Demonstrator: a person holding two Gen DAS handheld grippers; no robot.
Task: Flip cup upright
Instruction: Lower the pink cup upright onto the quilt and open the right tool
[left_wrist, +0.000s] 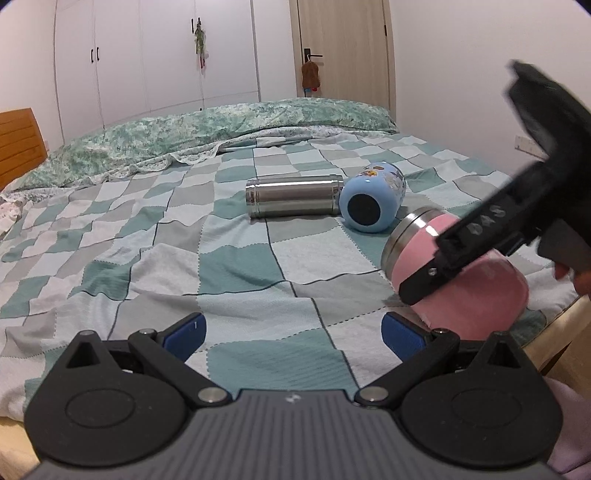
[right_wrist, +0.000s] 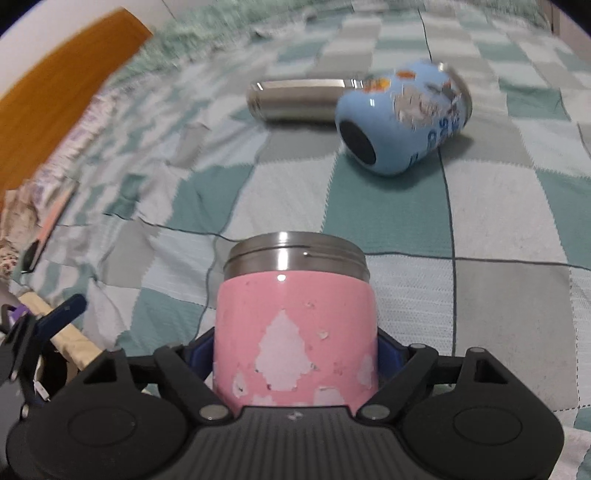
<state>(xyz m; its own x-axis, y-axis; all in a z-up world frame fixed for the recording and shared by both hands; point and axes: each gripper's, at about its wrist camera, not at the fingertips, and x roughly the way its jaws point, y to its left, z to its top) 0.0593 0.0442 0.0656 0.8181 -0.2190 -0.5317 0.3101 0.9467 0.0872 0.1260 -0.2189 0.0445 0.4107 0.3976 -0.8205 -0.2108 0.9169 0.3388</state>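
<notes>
A pink cup (right_wrist: 295, 325) with a steel threaded rim and peeling paint sits between my right gripper's blue pads (right_wrist: 388, 350); my right gripper (right_wrist: 295, 350) is shut on it. In the left wrist view the pink cup (left_wrist: 476, 295) is tilted, rim pointing up-left, just above the checked bedspread (left_wrist: 236, 266), held by the right gripper (left_wrist: 424, 284). My left gripper (left_wrist: 291, 338) is open and empty, low over the bed, left of the pink cup.
A blue cartoon cup (left_wrist: 371, 195) and a steel cylinder (left_wrist: 293, 196) lie on their sides mid-bed; they also show in the right wrist view as the blue cup (right_wrist: 402, 122) and the cylinder (right_wrist: 295, 101). A green pillow (left_wrist: 221, 129) and wooden headboard (left_wrist: 18, 140) lie beyond.
</notes>
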